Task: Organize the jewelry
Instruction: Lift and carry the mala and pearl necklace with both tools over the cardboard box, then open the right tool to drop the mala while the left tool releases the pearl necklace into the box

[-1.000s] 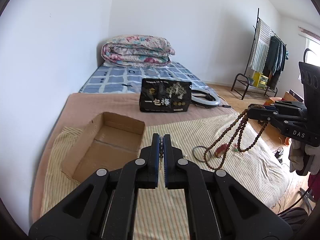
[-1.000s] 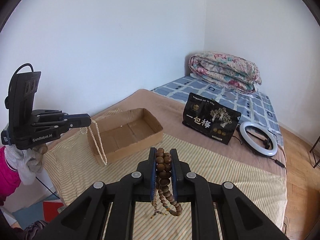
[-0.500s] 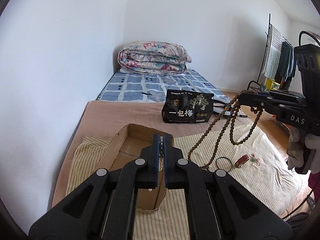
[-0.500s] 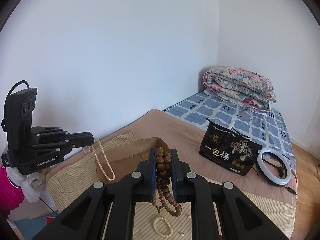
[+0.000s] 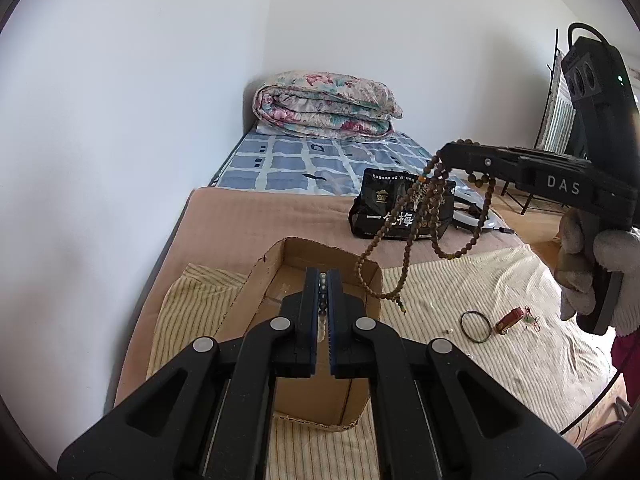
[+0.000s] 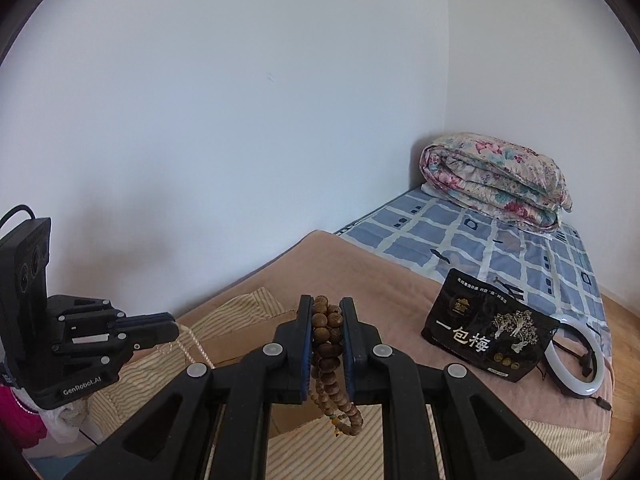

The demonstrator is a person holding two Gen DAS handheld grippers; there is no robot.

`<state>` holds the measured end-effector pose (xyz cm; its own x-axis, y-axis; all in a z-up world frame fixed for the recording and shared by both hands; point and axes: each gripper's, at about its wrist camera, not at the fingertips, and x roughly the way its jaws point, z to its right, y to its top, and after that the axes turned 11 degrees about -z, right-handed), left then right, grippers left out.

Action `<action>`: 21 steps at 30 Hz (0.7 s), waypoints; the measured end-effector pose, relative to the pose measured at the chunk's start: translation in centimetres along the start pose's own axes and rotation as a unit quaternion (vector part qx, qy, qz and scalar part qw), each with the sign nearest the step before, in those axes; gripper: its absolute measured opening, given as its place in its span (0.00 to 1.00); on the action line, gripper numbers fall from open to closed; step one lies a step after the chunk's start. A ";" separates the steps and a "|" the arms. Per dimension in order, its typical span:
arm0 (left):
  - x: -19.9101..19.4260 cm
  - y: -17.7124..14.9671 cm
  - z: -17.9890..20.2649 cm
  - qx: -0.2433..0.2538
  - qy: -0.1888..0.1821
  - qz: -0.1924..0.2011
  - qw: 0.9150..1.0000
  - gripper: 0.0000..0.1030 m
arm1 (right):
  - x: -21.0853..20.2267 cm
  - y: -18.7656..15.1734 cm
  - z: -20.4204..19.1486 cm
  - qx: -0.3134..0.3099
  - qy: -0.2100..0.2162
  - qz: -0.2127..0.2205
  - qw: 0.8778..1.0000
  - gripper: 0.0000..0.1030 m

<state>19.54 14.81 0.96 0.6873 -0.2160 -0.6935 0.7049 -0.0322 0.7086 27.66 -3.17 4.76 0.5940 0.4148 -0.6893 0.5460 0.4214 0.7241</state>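
My left gripper (image 5: 322, 280) is shut on a white pearl necklace (image 5: 322, 290) and hangs over the open cardboard box (image 5: 368, 280); the pearl strand also shows in the right wrist view (image 6: 196, 344). My right gripper (image 6: 327, 312) is shut on a brown wooden bead necklace (image 6: 328, 344). In the left wrist view the right gripper (image 5: 448, 156) holds the bead strands (image 5: 412, 224) dangling above the box's far right corner. A dark bangle (image 5: 475, 321), a red pendant (image 5: 510, 317) and small trinkets (image 5: 532, 318) lie on the striped cloth (image 5: 460, 276).
A black snack bag (image 5: 400, 208) and a white ring light (image 6: 576, 364) sit behind the box on the brown blanket (image 5: 256, 216). A folded floral quilt (image 5: 324, 104) lies at the bed's head by the wall. A clothes rack (image 5: 556, 120) stands at far right.
Both grippers have risen and moved toward the box. The pearl necklace now hangs over the box, and the bead necklace has swung from the cloth to above the box's corner.
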 end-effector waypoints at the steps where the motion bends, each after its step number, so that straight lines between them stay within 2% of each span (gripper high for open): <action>1: 0.2 0.0 -0.2 -0.001 0.000 -0.001 1.000 0.01 | 0.4 0.3 0.0 0.003 0.001 0.001 1.000 0.10; 9: 1.9 -0.4 -1.4 -0.013 -0.002 -0.015 1.000 0.01 | 4.7 1.7 0.1 0.014 0.000 -0.010 1.000 0.10; 21: 4.6 -1.8 -1.9 -0.020 -0.008 -0.049 0.999 0.01 | 11.1 -0.1 1.5 0.033 0.000 -0.062 0.998 0.10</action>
<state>21.79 15.73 -3.80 0.6127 -0.2298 -0.7562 0.7746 -0.0154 0.6323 35.08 0.18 -2.86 0.5206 0.3623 -0.7731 0.6522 0.4156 0.6340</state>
